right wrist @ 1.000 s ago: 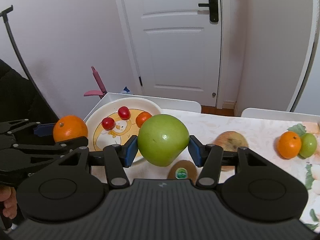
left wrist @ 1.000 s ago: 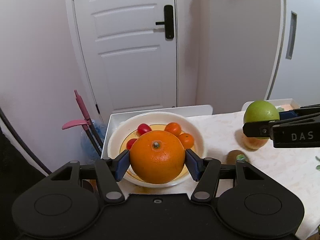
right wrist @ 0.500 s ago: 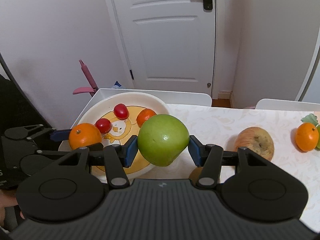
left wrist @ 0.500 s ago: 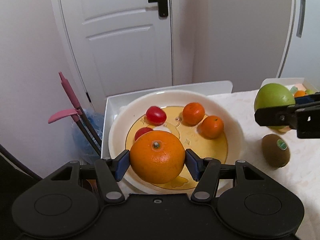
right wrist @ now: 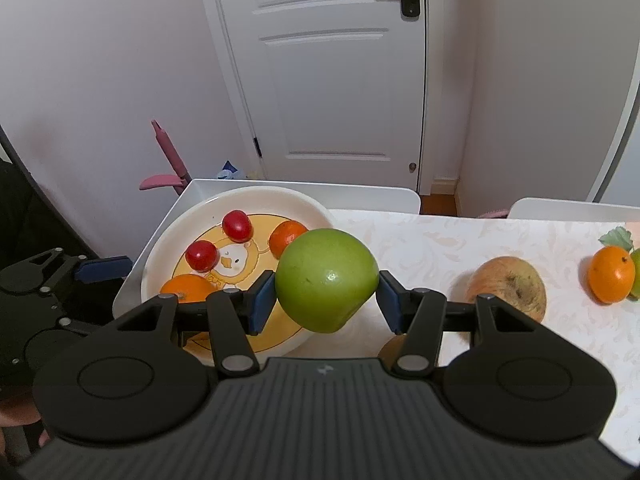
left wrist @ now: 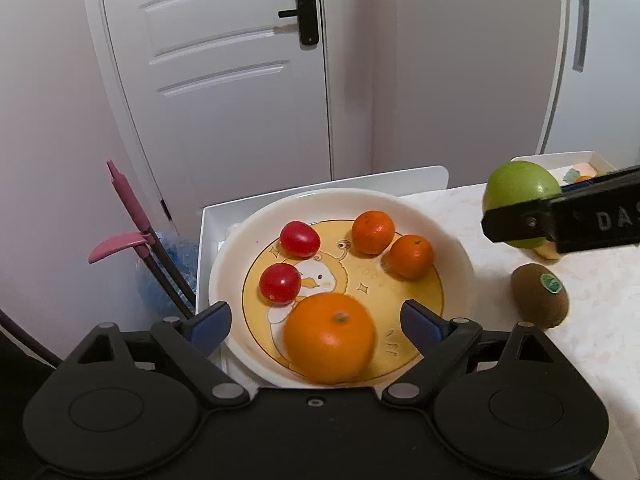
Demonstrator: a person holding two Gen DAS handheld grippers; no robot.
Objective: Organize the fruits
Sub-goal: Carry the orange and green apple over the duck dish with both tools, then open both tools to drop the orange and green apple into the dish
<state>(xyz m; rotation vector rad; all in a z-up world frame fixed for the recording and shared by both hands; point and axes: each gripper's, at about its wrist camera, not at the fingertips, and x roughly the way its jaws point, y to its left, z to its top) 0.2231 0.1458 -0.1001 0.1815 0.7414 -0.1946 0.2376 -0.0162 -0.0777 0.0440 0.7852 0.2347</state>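
A large orange [left wrist: 330, 338] lies in the white duck-print plate [left wrist: 452, 240], between the spread pads of my left gripper [left wrist: 316, 322], which is open and touches nothing. The plate also holds two red tomatoes [left wrist: 300, 239] and two small mandarins [left wrist: 373, 231]. My right gripper [right wrist: 326, 300] is shut on a green apple [right wrist: 326, 278] and holds it in the air just right of the plate [right wrist: 256, 196]. The apple also shows in the left wrist view [left wrist: 520, 186].
On the patterned table [right wrist: 432, 240] lie a kiwi [left wrist: 539, 300], a brownish apple [right wrist: 508, 286] and a mandarin [right wrist: 610, 274] with a green fruit beside it. The plate sits on a white tray [left wrist: 208, 232] at the table's left edge. A pink-handled tool [left wrist: 128, 208] leans left.
My left gripper has opened and let the large orange drop into the plate. My right gripper has moved a little closer to the plate with the green apple.
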